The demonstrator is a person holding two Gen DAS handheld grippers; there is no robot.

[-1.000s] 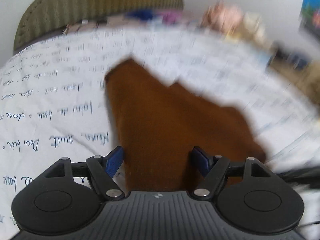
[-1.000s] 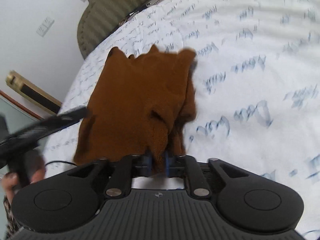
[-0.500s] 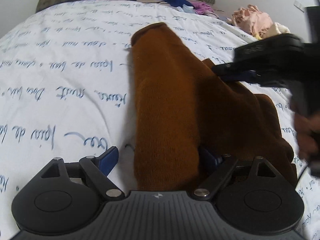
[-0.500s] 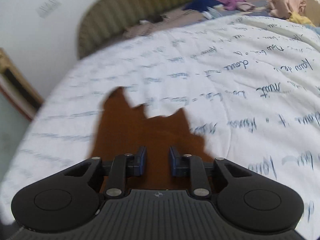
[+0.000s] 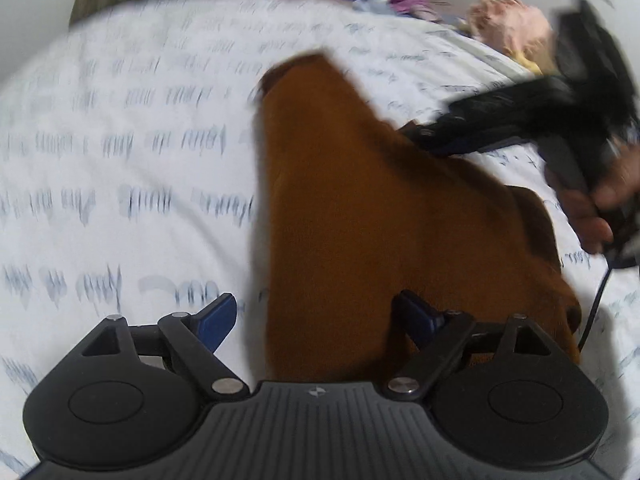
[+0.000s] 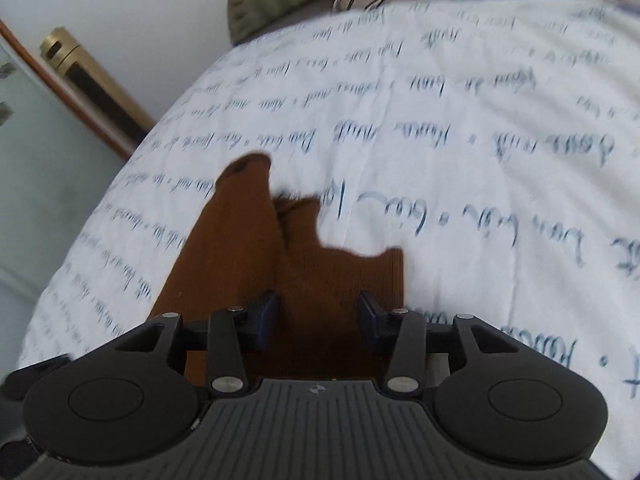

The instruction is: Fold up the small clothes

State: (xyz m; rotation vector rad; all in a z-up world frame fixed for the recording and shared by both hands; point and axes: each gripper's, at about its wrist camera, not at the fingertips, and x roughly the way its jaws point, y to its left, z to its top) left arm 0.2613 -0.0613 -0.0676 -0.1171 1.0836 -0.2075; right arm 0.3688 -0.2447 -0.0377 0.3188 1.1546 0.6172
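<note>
both tongs (image 5: pixel 316 316) (image 6: pixel 318 314) apparently parted, brown garment (image 5: pixel 360 220) lying between

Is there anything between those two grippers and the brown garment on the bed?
Nothing visible. The brown garment lies directly under the open left gripper, and under the right gripper, whose jaws have just been opening. Only the white bedsheet surrounds it; the pile of other clothes sits far off.
</note>
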